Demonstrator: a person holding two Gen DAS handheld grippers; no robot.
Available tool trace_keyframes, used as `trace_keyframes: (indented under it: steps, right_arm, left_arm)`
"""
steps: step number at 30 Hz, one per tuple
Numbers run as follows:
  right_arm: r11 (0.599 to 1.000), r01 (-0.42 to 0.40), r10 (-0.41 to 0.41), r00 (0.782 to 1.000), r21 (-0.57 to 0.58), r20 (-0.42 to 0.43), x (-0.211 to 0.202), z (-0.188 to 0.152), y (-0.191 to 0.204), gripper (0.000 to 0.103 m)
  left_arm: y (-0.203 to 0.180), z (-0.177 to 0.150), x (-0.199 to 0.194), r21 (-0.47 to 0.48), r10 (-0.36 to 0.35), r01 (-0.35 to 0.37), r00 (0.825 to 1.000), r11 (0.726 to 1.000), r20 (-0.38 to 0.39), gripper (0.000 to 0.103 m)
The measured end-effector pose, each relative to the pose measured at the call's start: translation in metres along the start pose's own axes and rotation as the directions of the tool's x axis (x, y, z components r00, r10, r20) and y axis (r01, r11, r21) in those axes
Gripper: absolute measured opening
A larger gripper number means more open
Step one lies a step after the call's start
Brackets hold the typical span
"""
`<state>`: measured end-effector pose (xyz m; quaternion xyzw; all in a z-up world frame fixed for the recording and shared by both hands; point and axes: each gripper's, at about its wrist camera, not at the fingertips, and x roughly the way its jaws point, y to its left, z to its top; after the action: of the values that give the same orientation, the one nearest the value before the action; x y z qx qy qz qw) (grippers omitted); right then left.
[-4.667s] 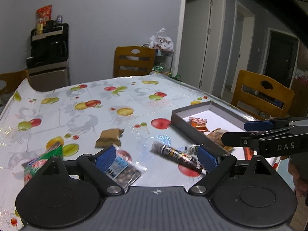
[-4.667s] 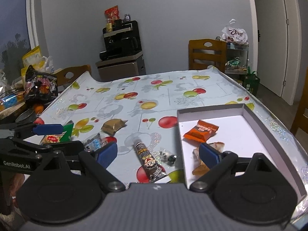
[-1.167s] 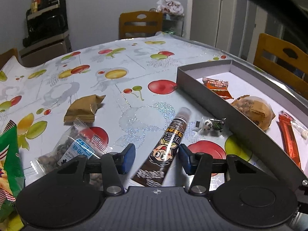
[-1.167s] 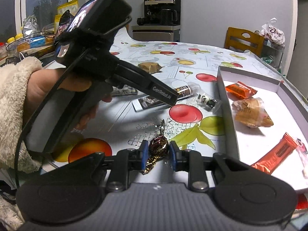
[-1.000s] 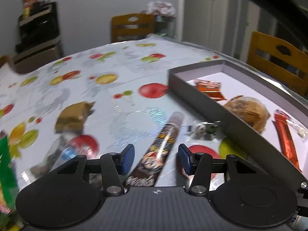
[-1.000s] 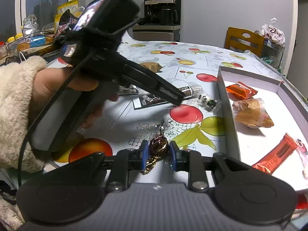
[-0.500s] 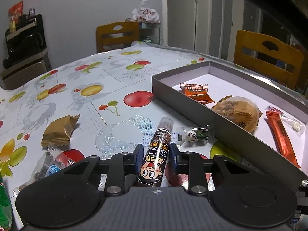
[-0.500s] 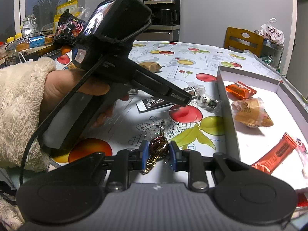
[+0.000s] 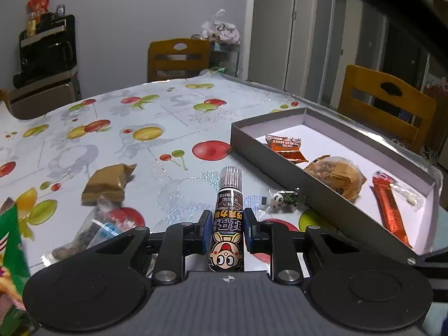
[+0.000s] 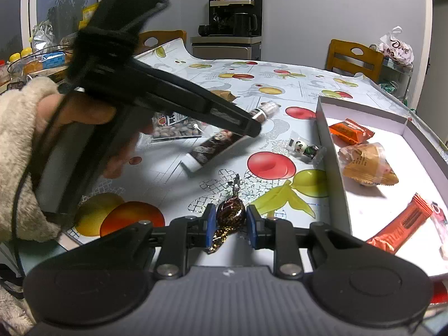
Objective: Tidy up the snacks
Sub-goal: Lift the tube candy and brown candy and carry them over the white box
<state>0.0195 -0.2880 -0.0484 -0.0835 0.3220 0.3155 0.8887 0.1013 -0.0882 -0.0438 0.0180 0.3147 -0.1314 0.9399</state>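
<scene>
A brown tube snack (image 9: 228, 204) with a cartoon face sits between the blue pads of my left gripper (image 9: 226, 224), whose jaws are closing the last bit and press on it. The right wrist view shows that tube (image 10: 212, 147) tilted, its cap end off the table, under the left gripper (image 10: 252, 130). My right gripper (image 10: 228, 222) is shut on a dark foil-wrapped candy (image 10: 230, 212) just above the tablecloth. To the right lies the grey box (image 9: 280, 162), which holds an orange packet (image 9: 285, 147), a wrapped pastry (image 9: 333, 173) and an orange-red bar (image 9: 389, 210).
A small panda candy (image 9: 280, 198) lies against the box's outer wall. On the tablecloth to the left are a brown packet (image 9: 107, 182), a clear bag of nuts (image 9: 92, 232) and a green bag (image 9: 11, 252). Wooden chairs stand at the far and right edges.
My left gripper's jaws closed from wide apart onto the tube, and it has risen a little with the tube. The right gripper kept still with the candy.
</scene>
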Motion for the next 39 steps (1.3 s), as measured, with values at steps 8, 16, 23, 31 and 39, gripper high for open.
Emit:
trace_keyframes:
  steps: [8, 16, 23, 31, 39]
  right_arm:
    - [1.0, 0.001, -0.001, 1.0, -0.002, -0.002, 0.0, 0.001, 0.001, 0.023]
    - [1.0, 0.003, -0.003, 1.0, -0.004, -0.001, 0.0, 0.001, 0.002, 0.023]
    - [1.0, 0.002, -0.002, 1.0, 0.008, -0.001, 0.0, 0.002, 0.001, 0.025]
    - [1.0, 0.014, -0.014, 1.0, 0.005, 0.009, 0.004, 0.003, 0.002, 0.044]
    - [1.0, 0.013, -0.013, 1.0, 0.003, 0.007, 0.007, 0.003, 0.002, 0.044]
  left_arm:
    - [0.002, -0.021, -0.02, 0.039, -0.011, 0.014, 0.997, 0.999, -0.071, 0.025]
    - [-0.003, -0.034, -0.027, 0.082, 0.002, 0.005, 0.997, 0.997, -0.079, 0.025]
    - [-0.002, -0.035, -0.021, 0.067, 0.007, -0.002, 0.997, 0.998, -0.081, 0.026]
    - [0.0, -0.033, -0.016, 0.045, 0.014, -0.011, 0.997, 0.999, -0.071, 0.037]
    - [-0.002, -0.034, -0.015, 0.05, 0.016, -0.013, 0.998, 0.999, -0.063, 0.037]
